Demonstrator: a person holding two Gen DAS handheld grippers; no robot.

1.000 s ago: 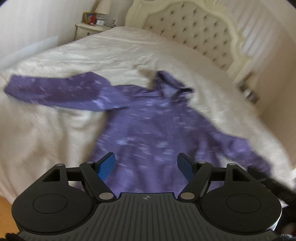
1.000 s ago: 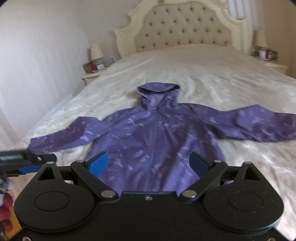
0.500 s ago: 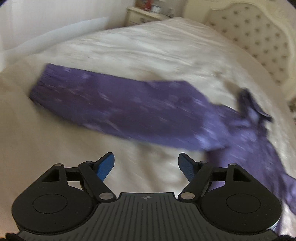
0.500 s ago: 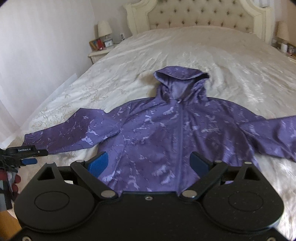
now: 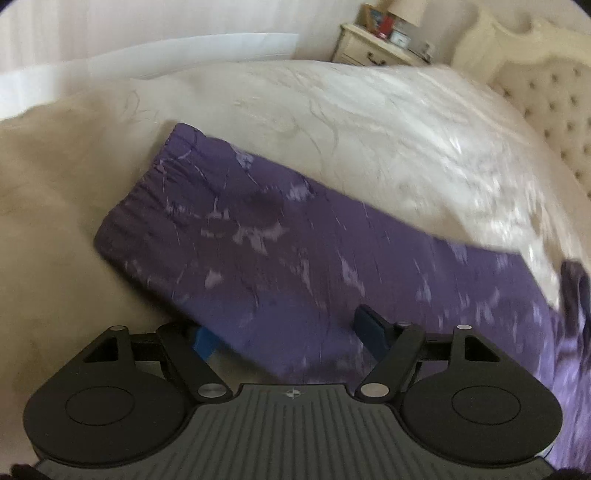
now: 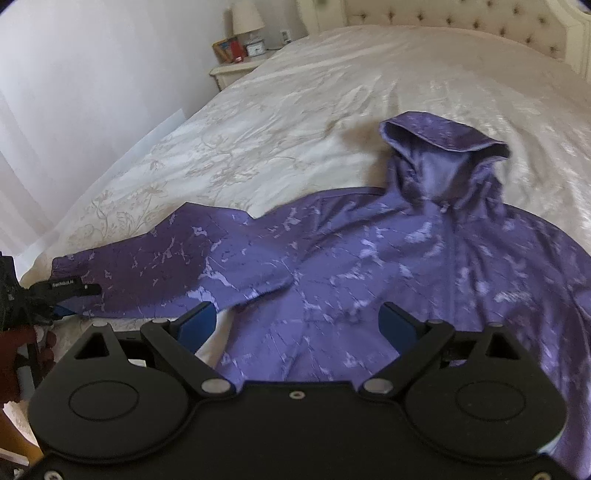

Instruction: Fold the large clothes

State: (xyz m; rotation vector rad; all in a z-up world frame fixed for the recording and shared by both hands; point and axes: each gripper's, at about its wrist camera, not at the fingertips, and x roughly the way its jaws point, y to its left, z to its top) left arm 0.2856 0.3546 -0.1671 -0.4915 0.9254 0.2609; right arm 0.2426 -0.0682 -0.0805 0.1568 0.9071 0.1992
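Note:
A purple hooded jacket (image 6: 369, 258) lies face up and spread out on the bed, hood (image 6: 443, 147) toward the headboard. Its left sleeve (image 5: 258, 229) stretches out toward the bed's side edge. My left gripper (image 5: 282, 326) is down at that sleeve near the cuff, and its jaws are closing. One blue pad (image 5: 203, 339) is tucked under the sleeve's edge and the other lies over the cloth, with a wide gap still between them. In the right wrist view the left gripper (image 6: 74, 301) shows at the cuff. My right gripper (image 6: 299, 328) hovers open over the jacket's body below the left armpit, holding nothing.
The bed wears a cream embroidered bedspread (image 6: 295, 110). A tufted headboard (image 6: 461, 14) stands at the far end. A nightstand (image 5: 376, 48) with a lamp and small items sits by the wall. A person's hand (image 6: 22, 350) holds the left gripper at the bed's edge.
My left gripper swung out along the left sleeve and dropped to its cuff end, now straddling the cloth. My right gripper moved in closer, toward the jacket's left side.

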